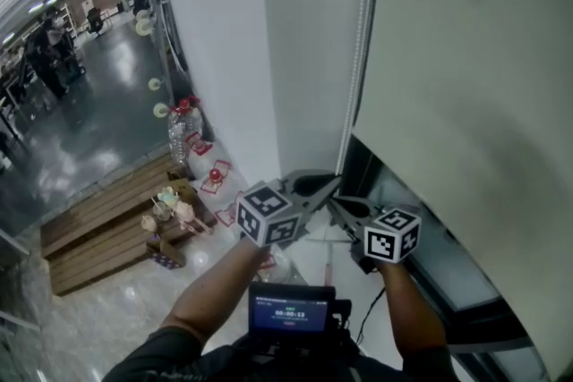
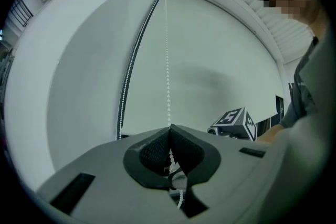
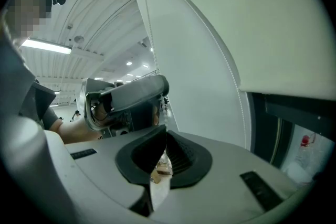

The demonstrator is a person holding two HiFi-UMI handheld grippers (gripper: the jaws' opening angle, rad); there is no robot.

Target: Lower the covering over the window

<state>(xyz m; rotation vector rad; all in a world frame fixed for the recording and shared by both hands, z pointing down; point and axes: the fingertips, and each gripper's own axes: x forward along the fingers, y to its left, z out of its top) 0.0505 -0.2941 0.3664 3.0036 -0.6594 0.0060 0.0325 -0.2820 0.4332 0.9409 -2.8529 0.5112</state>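
Pinching bead chain (image 2: 168,76), both jaws together.

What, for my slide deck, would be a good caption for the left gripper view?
Left gripper shut on the bead chain hanging against a pale roller blind.

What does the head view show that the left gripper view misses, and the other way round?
Only the head view shows where the blind ends, with bare window glass beneath it, and wooden pallets on the floor below. Only the left gripper view shows the left gripper up close, shut on the bead chain, and that chain climbing to the blind's top. Both show the pale blind and its chain.
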